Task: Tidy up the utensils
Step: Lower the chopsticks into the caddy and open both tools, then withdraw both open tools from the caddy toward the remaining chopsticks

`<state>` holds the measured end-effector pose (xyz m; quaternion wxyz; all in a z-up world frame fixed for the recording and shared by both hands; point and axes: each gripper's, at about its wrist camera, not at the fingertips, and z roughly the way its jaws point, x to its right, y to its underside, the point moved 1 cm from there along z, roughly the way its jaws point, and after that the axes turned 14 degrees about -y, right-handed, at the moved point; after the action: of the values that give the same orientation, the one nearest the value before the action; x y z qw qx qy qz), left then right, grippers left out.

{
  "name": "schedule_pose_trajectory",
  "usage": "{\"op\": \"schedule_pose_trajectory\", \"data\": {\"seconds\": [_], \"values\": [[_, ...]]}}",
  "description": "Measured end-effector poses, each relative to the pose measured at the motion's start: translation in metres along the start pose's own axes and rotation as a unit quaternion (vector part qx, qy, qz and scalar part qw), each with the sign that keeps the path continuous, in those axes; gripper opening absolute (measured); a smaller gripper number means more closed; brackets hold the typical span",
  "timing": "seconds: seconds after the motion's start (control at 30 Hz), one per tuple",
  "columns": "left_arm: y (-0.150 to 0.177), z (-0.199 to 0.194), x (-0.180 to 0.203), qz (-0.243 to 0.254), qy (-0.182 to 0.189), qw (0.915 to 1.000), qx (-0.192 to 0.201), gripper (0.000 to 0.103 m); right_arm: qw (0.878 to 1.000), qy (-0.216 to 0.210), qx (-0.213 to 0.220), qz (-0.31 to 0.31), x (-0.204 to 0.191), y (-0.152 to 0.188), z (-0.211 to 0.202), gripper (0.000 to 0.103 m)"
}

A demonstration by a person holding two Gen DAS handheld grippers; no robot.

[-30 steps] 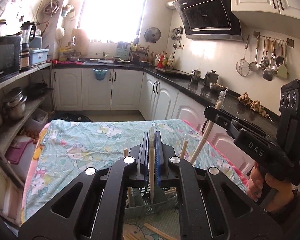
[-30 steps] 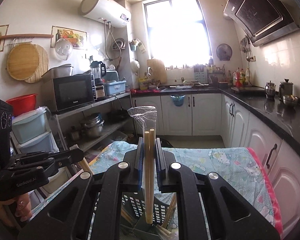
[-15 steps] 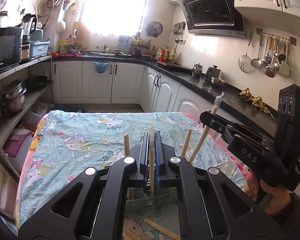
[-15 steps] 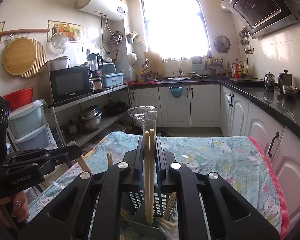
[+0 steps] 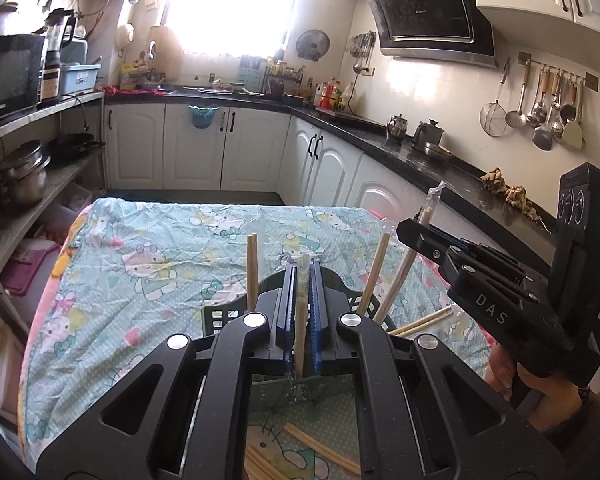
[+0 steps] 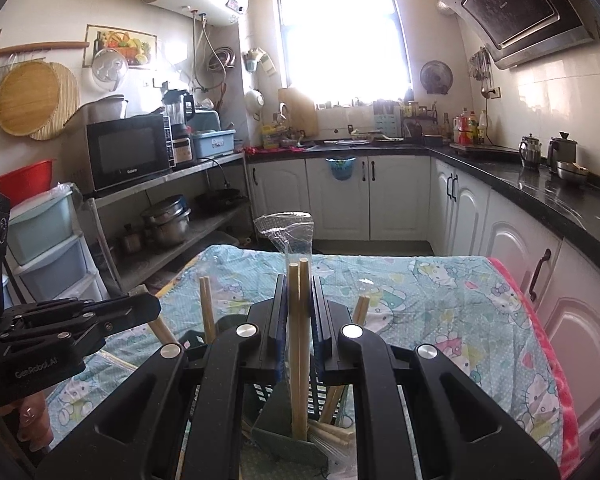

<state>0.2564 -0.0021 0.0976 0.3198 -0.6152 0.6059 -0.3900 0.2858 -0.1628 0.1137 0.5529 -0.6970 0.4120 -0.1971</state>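
My left gripper (image 5: 300, 276) is shut on one pale wrapped chopstick (image 5: 300, 320) that stands upright over the dark slotted utensil holder (image 5: 226, 314). Two wooden chopsticks (image 5: 252, 272) stand in that holder. My right gripper (image 6: 298, 284) is shut on a pair of wooden chopsticks (image 6: 298, 340) in a clear plastic sleeve (image 6: 288, 228); their lower ends reach into the holder (image 6: 284, 436). In the left wrist view the right gripper (image 5: 406, 230) comes in from the right, a hand below it. The left gripper (image 6: 152, 306) shows at the left of the right wrist view.
The holder stands on a table with a light blue cartoon cloth (image 5: 148, 264). Loose chopsticks (image 5: 320, 448) lie on the cloth near me. A black counter with white cabinets (image 6: 540, 200) runs along the right. Metal shelves with pots (image 6: 168, 220) stand at the left.
Both grippers have sunk with their chopsticks towards the holder. More of the table and the holder shows in both views. The grips are unchanged.
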Motion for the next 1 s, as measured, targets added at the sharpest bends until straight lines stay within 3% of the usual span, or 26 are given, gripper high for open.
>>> {"op": "schedule_pose_trajectory", "data": {"seconds": [0.07,0.2,0.33,0.53,0.8,1.0], "values": [[0.002,-0.001,-0.001,0.000,-0.002,1.0000,0.001,0.003,1.000,0.001,-0.003,0.003,0.001,0.001,0.000,0.013],[0.002,-0.001,-0.003,-0.002,-0.005,1.0000,-0.002,0.017,1.000,0.003,-0.009,0.009,0.004,0.005,0.000,0.022],[0.003,-0.004,-0.006,-0.005,-0.008,1.0000,-0.001,0.023,1.000,0.003,-0.011,0.012,0.006,0.008,-0.003,0.027],[0.002,-0.014,-0.011,-0.013,-0.012,0.9998,0.007,0.047,1.000,0.007,-0.012,0.008,0.004,0.012,-0.012,0.036],[-0.005,-0.038,-0.020,-0.029,-0.019,0.9990,0.028,0.088,1.000,0.011,-0.010,0.005,0.002,0.015,-0.028,0.049],[-0.007,-0.055,-0.023,-0.033,-0.018,0.9986,0.037,0.092,1.000,0.012,-0.010,0.000,-0.005,0.018,-0.040,0.055]]}}
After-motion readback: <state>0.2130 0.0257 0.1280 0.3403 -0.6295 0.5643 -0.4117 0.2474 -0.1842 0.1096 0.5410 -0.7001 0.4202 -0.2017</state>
